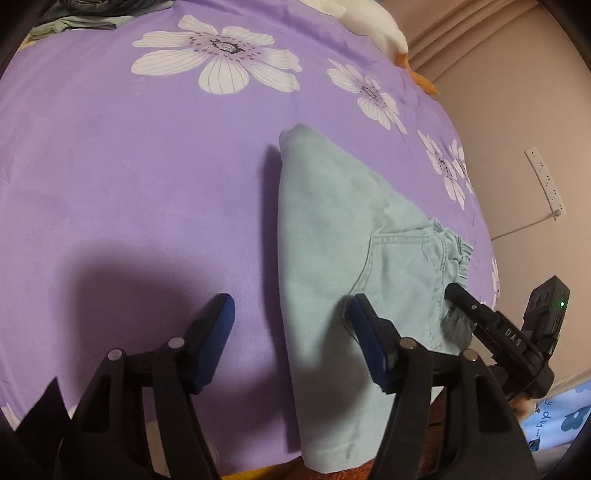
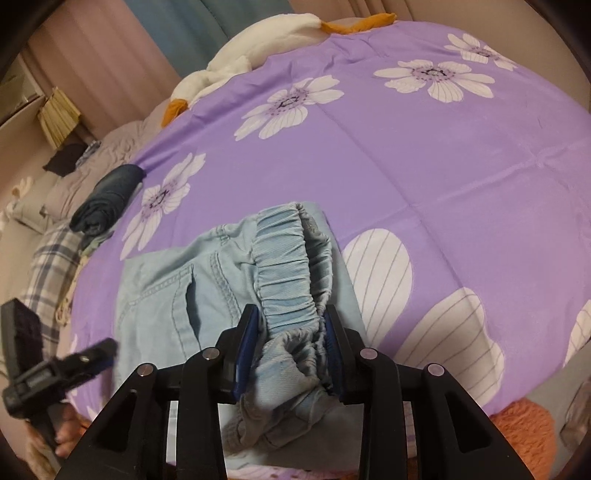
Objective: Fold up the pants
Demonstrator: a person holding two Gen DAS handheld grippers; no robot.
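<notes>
- Right gripper (image 2: 291,350) is closed on the gathered elastic waistband (image 2: 286,269) of the light blue pants (image 2: 166,291); both blue pads press the bunched cloth from the two sides, and a fold of the waistband hangs down below the jaws.
- Left gripper (image 1: 291,325) has its jaws partly apart. Its right blue pad (image 1: 364,332) lies over the pants (image 1: 325,236), its left pad is over the bare sheet, and the long edge of the pants runs between them. The pads do not press on the cloth.
- In the left wrist view the right gripper (image 1: 461,299) is just to the right of the left one, its tip at the waistband end of the pants.
- In the right wrist view the left gripper (image 2: 92,354) is to the lower left, blurred, with the fingers of a hand (image 2: 64,432) around its handle.
- Ahead of the left gripper the pants lie folded lengthwise on the purple bedsheet (image 1: 129,184), narrowing to a point away from the gripper; a pocket seam shows near the waistband.
- The bedsheet has large white flowers and covers a bed; its surface is mostly smooth with light fold lines.
- Far ahead of the right gripper, at the edge of the bed, lies a white plush toy (image 2: 258,40) with orange parts.
- To the left of the right gripper, a dark rolled garment (image 2: 107,199) lies at the edge of the sheet, beside a plaid cloth (image 2: 55,258) and grey bedding.
- To the right of the left gripper is a beige wall (image 1: 517,110), with a white power strip (image 1: 545,177) fixed on it and a cable.
- Behind the plush toy hang pinkish and blue curtains (image 2: 147,33).
</notes>
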